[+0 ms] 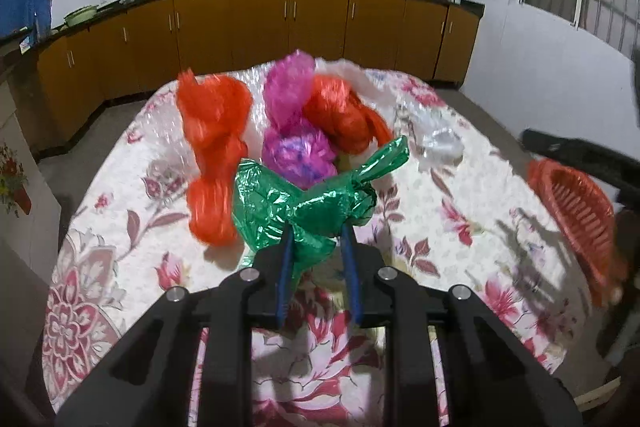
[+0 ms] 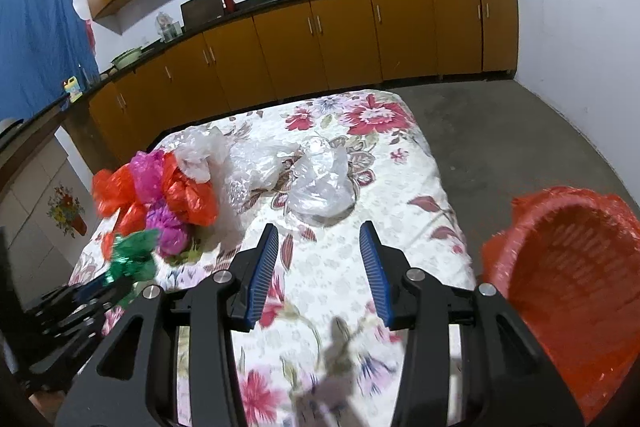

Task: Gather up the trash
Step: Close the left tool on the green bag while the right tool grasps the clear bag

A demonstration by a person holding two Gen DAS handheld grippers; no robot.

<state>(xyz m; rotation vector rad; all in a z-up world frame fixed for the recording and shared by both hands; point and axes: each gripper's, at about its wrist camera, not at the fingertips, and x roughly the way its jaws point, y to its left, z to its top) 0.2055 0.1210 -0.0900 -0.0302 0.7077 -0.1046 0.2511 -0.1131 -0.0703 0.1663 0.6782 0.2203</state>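
Left gripper (image 1: 318,231) pinches the green bag (image 1: 296,203), with orange bags (image 1: 214,131) crowding behind; right gripper (image 2: 319,239) gapes, bin (image 2: 568,291) lower right.

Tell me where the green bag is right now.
The green bag is pinched in the left tool in the left wrist view, just in front of the purple bag.

Seen from the left wrist, the camera looks forward along its fingers (image 1: 287,247) from just above the flowered tabletop (image 1: 460,211), close on the green bag (image 1: 296,203), toward the kitchen cabinets (image 1: 260,23). The right wrist view sits higher and further right, facing the same cabinets (image 2: 340,31) across the tabletop (image 2: 400,187). Both views share the bag pile (image 2: 160,195), the orange basket (image 2: 568,267) (image 1: 576,203) and the back wall.
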